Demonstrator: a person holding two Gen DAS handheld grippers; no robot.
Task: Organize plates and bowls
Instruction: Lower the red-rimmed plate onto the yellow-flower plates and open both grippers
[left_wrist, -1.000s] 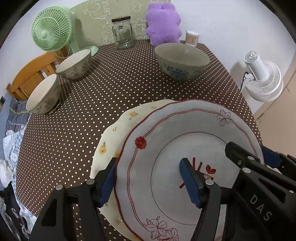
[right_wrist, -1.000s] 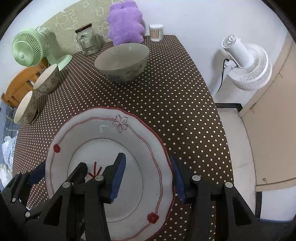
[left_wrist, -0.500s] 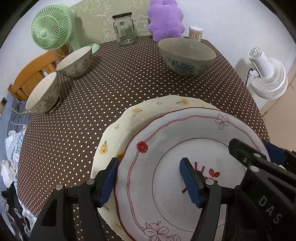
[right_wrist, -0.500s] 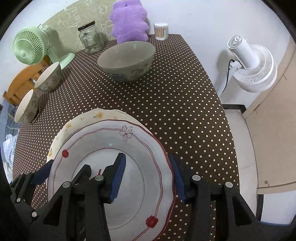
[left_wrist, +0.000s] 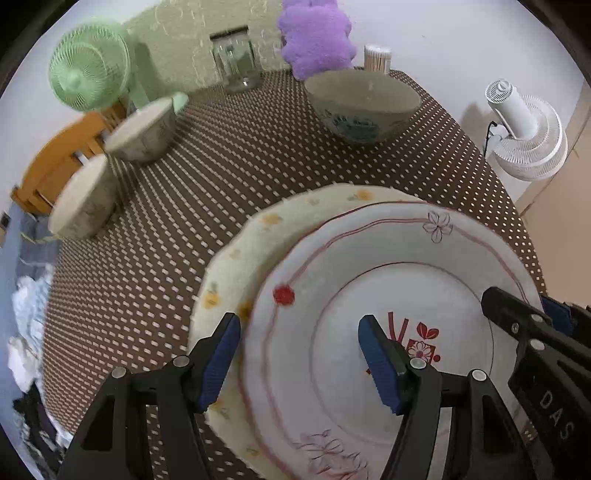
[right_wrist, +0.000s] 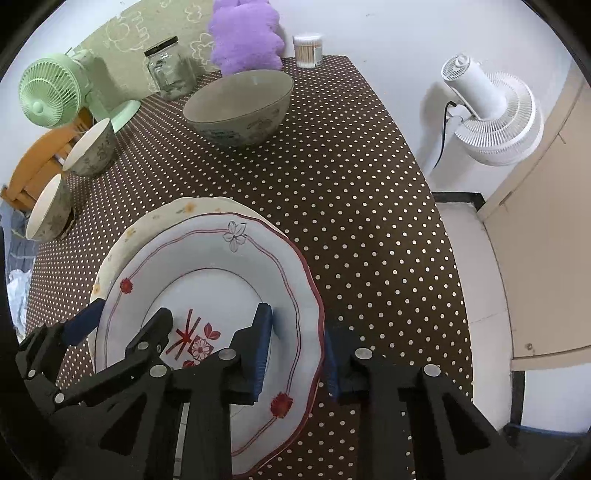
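A white plate with red rim lines (left_wrist: 369, 302) (right_wrist: 221, 280) lies on a cream flowered plate (left_wrist: 258, 236) (right_wrist: 166, 218) at the near side of the dotted table. My left gripper (left_wrist: 299, 354) is open, its fingers straddling the red plate's left rim. My right gripper (right_wrist: 295, 354) is open, its fingers either side of the plate's right rim. A large grey bowl (left_wrist: 362, 103) (right_wrist: 240, 107) stands at the back. Two small flowered bowls (left_wrist: 144, 129) (right_wrist: 48, 210) stand at the left.
A green fan (left_wrist: 88, 70), a glass jar (right_wrist: 170, 74), a purple plush (right_wrist: 243, 33) and a toothpick pot (right_wrist: 308, 50) line the back edge. A white fan (right_wrist: 491, 110) stands on the floor right of the table. A wooden chair (left_wrist: 55, 158) is at the left.
Both grippers pulled back toward me and lower, and the red-rimmed plate came down onto the cream plate. More of the cream plate's far rim shows. The left wrist view is motion-blurred.
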